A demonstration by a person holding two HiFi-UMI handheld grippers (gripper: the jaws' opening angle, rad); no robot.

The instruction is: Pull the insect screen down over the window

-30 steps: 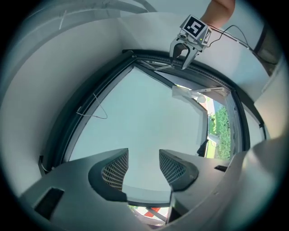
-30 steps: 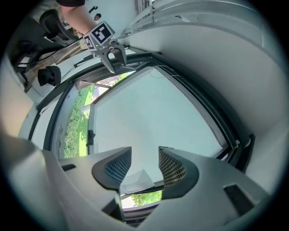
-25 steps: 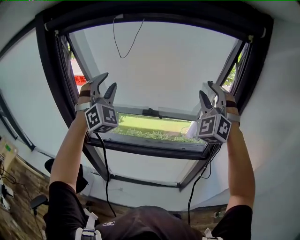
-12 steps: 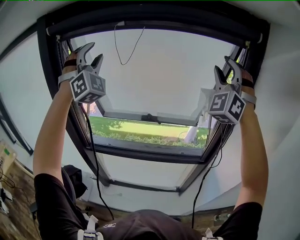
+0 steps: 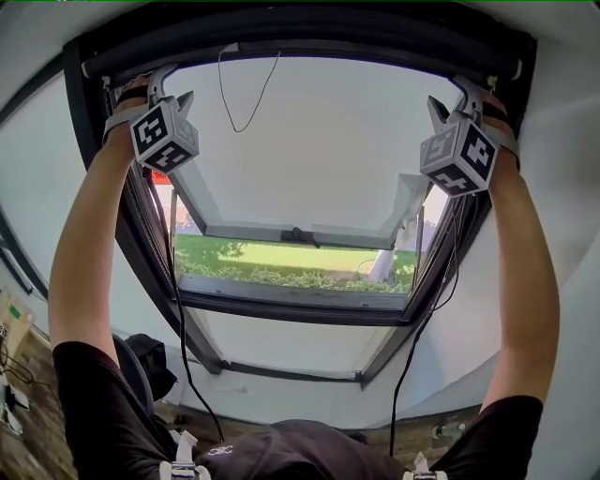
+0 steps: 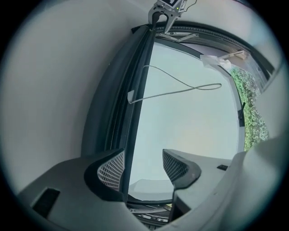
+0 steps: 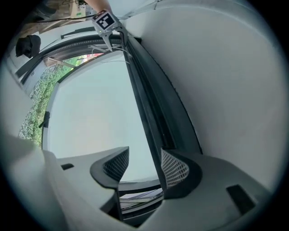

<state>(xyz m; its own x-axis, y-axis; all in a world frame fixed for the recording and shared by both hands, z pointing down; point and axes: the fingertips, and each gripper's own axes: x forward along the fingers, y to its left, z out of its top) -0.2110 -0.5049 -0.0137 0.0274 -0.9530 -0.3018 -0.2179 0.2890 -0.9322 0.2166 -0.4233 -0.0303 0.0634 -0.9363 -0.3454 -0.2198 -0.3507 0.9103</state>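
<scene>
The left gripper (image 6: 142, 162) has its jaws wide apart and grips nothing. Just inside its left mesh pad (image 6: 110, 169) runs the black rail of the rolled-up insect screen (image 6: 141, 67), with open space between the rail and the other pad. The right gripper (image 7: 144, 162) is equally wide open and also empty, and the same rail (image 7: 145, 103) passes close against its right mesh pad (image 7: 174, 169).

In the head view both grippers are raised on outstretched bare arms to the top of the window. The left gripper (image 5: 173, 86) is at the rail's left end and the right gripper (image 5: 450, 98) at its right end. The rail (image 5: 309, 49) sits right up under the black upper window frame (image 5: 309, 21), so the screen covers none of the opening.

A little along the rail from the left gripper, a thin pale pull cord (image 6: 180, 85) hangs from it in a loop. Beyond the jaws spreads the bright, pale window pane (image 5: 328, 150). At its far end is the grey lower edge of the tilted sash, with a dark handle (image 5: 298, 232). Past that lies a strip of green lawn (image 5: 281, 258) outside. Black cables (image 5: 180, 319) trail from both grippers down toward the person.
</scene>
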